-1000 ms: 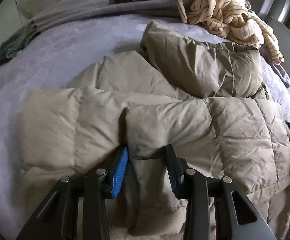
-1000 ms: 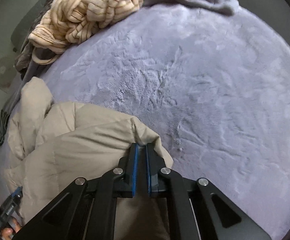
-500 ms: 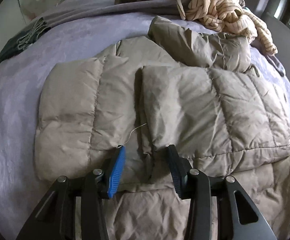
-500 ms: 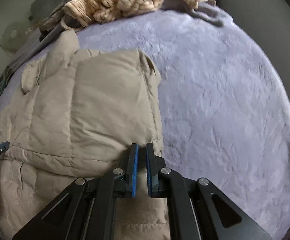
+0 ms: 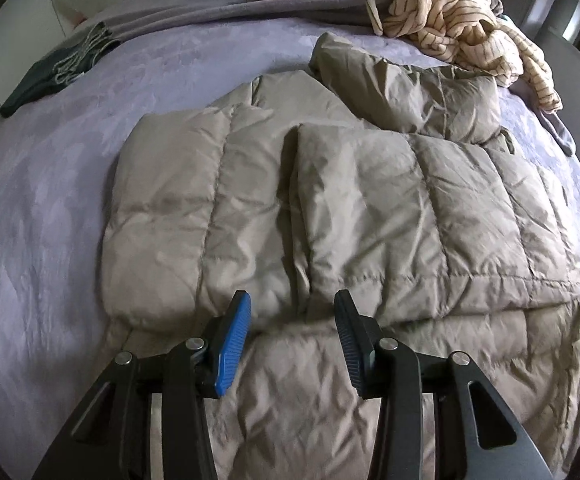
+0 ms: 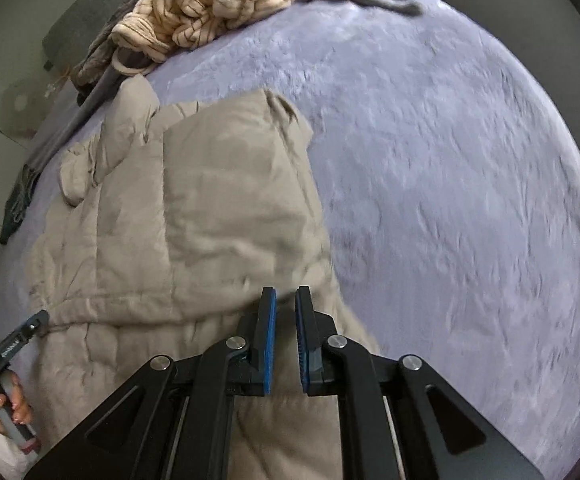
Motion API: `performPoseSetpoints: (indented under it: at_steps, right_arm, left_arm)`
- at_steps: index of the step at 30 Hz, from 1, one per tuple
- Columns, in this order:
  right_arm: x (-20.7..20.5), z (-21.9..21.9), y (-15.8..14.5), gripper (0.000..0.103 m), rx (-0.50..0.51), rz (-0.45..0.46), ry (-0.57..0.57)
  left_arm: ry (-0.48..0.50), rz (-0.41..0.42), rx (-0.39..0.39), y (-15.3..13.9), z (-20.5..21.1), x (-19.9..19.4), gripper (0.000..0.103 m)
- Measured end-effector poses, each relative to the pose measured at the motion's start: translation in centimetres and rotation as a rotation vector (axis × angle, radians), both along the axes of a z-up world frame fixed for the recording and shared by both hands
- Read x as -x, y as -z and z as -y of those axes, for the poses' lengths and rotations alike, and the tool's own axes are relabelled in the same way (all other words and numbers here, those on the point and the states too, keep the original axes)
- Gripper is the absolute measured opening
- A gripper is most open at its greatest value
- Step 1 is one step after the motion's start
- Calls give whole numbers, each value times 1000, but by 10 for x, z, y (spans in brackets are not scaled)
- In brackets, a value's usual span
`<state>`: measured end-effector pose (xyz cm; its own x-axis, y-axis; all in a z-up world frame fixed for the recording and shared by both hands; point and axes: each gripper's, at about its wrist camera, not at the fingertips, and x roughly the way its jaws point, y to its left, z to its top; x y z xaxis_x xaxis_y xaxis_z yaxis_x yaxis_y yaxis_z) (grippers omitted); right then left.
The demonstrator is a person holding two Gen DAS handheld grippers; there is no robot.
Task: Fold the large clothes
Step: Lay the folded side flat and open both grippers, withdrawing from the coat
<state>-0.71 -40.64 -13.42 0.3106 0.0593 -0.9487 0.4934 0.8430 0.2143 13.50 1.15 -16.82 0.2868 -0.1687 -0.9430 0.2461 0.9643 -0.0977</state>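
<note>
Left gripper (image 5: 292,322): jaws spread wide, nothing pinched, hovering just above the near hem of the khaki puffer jacket (image 5: 370,216); a second ago the same jaws straddled a fold ridge with fabric between them, so that fold has been released and backed away from. Jacket is now laid flatter on the purple bedspread (image 5: 49,208), mid-bed, with both side panels folded inward and meeting at a centre seam, and a sleeve or hood lump bunched at the far right end. Right gripper (image 6: 285,312): was clamped on the right jacket edge until half a second ago, now parted slightly with a narrow gap and no cloth seen between the pads; edge judged dropped. Lengthwise fold judged done; a crosswise fold from hem toward collar is probably next. The bunched far lump may need flattening first. Around it: dark green garment (image 5: 45,76) at the far left bed edge, grey blanket (image 5: 249,8) along the far edge, striped cream knit (image 5: 462,28) piled at the far right corner, just beside the lump and possibly in the way.
</note>
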Motion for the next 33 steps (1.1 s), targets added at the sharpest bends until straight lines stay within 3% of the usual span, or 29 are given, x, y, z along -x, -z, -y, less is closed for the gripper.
performPoseSetpoints:
  at_steps: [3,4,5,6,8,15,18,20,25,27,30,33]
  right_arm:
    - [9,-8,-2,11,-18,-15,-7]
    - [11,-10,-3,11,-27,-20,-10]
    - [14,-12,-3,12,-37,-27,-11]
    - [17,-14,-3,12,-45,-32,-13]
    - [20,-16,-4,15,-57,-41,-16]
    - [31,-24,-8,18,-109,-58,-15]
    - [36,-28,-13,32,-121,-62,-26]
    - [39,-31,-17,47,-132,-58,-34]
    - [46,-36,-28,65,-167,-55,-57]
    - [50,-37,-32,67,-181,-52,-60]
    - [57,-40,-36,80,-203,-57,-64]
    - [65,-42,-39,80,-220,-61,-69]
  left_arm:
    - [2,-16,-6,-4,0,9,47]
    - [2,-16,-9,-6,1,13,55]
    - [1,-13,-12,-8,1,16,80]
    - [-6,1,-11,-12,1,20,94]
    - [-14,35,-11,-20,0,28,96]
    - [-52,-3,-26,-31,-2,46,103]
    - [-45,-16,-42,-37,-1,55,103]
    - [-32,-30,-51,-40,1,59,103]
    - [-40,-66,-93,-45,1,79,103]
    - [-49,-74,-106,-45,-2,85,103]
    - [-70,-104,-128,-45,-7,98,103]
    - [-72,-122,-113,-47,-11,109,103]
